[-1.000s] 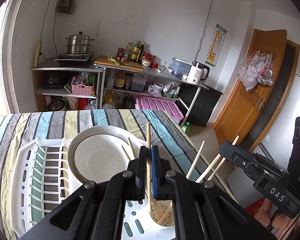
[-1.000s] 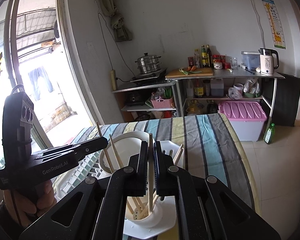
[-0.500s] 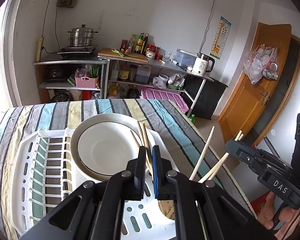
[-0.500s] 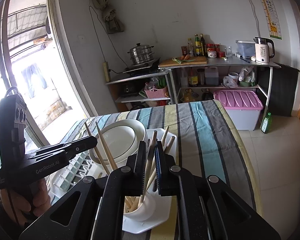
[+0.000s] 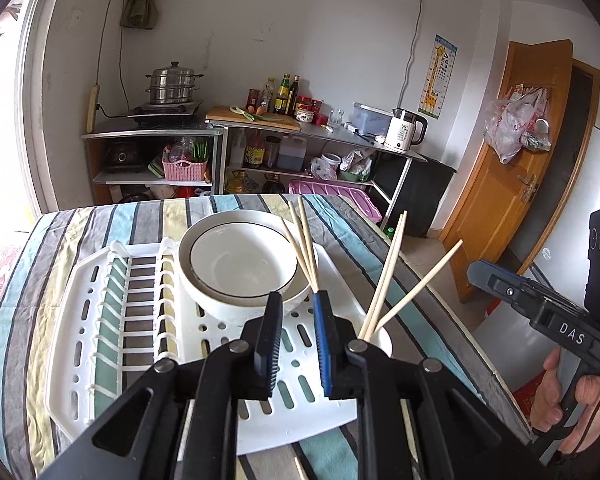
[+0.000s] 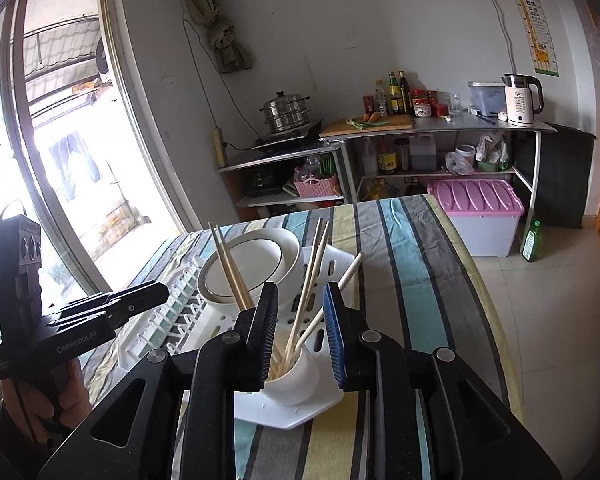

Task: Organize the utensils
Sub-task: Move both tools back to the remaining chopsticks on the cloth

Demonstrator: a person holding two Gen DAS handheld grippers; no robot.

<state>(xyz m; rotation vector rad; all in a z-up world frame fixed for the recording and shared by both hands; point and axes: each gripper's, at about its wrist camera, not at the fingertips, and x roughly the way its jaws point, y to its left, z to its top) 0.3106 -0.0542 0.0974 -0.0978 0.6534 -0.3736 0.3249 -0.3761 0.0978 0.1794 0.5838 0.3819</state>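
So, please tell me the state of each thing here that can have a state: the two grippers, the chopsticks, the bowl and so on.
left gripper: open, jaws just opening, nothing between the pads
right gripper: open, jaws just opening, chopsticks between but not pressed
chopsticks: standing tilted in the holder
chopstick holder: upright at the rack's corner
bowl: right way up on the rack, empty
dish rack: flat on the striped cloth

Your left gripper (image 5: 296,334) has just been opening; nothing sits between its pads. Chopsticks (image 5: 303,248) lean out of the white holder cup (image 5: 382,338) on the drying rack (image 5: 112,320), beside the stacked bowls (image 5: 240,264). Your right gripper (image 5: 476,270) hangs at the far right, tips hard to read.
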